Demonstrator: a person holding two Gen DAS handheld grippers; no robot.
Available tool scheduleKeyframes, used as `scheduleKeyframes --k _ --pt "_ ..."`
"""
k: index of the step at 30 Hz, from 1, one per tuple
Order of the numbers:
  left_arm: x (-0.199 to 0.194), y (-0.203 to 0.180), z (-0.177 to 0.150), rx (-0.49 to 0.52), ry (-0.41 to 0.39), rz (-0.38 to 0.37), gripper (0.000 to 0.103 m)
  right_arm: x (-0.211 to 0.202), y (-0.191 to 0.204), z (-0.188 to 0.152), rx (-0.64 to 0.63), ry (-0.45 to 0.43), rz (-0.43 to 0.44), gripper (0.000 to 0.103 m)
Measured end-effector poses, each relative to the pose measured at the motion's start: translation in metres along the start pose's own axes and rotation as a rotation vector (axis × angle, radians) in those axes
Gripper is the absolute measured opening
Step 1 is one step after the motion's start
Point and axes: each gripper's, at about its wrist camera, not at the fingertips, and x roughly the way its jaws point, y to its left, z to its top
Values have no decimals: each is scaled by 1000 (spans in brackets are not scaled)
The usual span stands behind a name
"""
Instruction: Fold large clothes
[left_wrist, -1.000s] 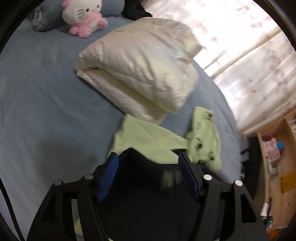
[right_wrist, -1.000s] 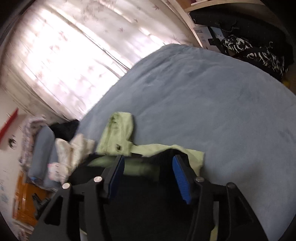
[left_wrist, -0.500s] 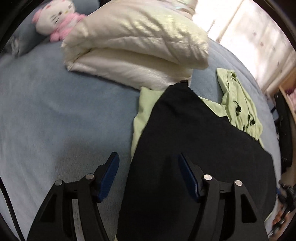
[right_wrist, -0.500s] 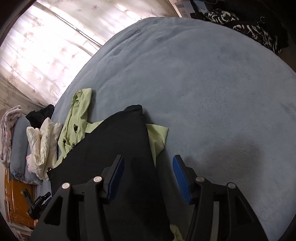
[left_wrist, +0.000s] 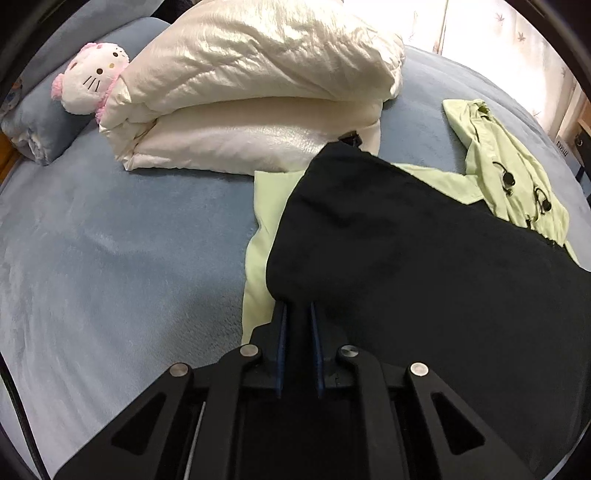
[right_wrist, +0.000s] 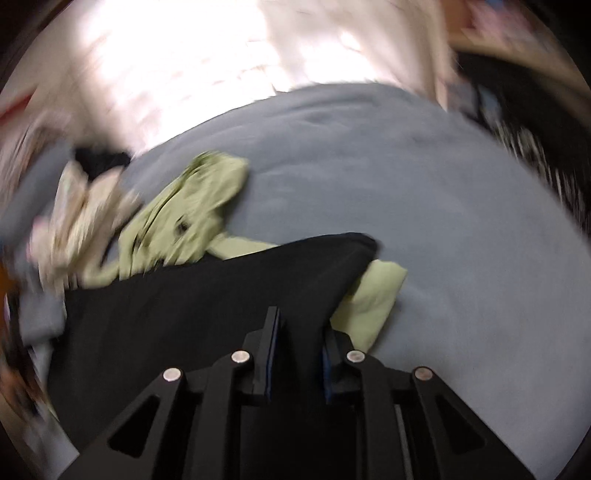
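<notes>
Black cloth (left_wrist: 424, 258) fills the lower right of the left wrist view, lying over a light green garment (left_wrist: 513, 177) on a blue bed cover (left_wrist: 122, 258). The left gripper (left_wrist: 297, 314) comes up from the bottom middle of that frame; its jaws are closing, and a fold of the black cloth's near edge sits pinched between the blue pads (left_wrist: 281, 332). Green fabric shows in a strip along the left edge of the black cloth and again at the upper right, where it lies bunched with dark buttons showing. A folded cream quilt (left_wrist: 258, 92) takes up the top middle of the frame, touching the far tip of the black cloth. A white and pink plush cat (left_wrist: 92, 81) rests against the quilt's left end, next to a rolled blue blanket (left_wrist: 37, 125) at the left edge.

The right wrist view is blurred. The right gripper (right_wrist: 297, 347) rises from the bottom middle, its jaws closing with the black cloth (right_wrist: 203, 306) between them; the pads look pressed on the fabric. A green corner (right_wrist: 373, 295) sticks out just right of the gripper, and more green lies bunched at centre left. Pale curtains (right_wrist: 203, 55) glow across the top.
</notes>
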Motion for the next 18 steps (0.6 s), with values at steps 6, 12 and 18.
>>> scheduleKeyframes --k 6,12,18 --pt "5 -4 2 -11 5 19 10 23 36 -24 -201 101 -50 35" --pt "4 3 3 -24 16 9 10 2 12 -17 -80 51 50 46" --pt "4 0 1 -14 11 26 10 -20 -65 -8 214 27 198 46"
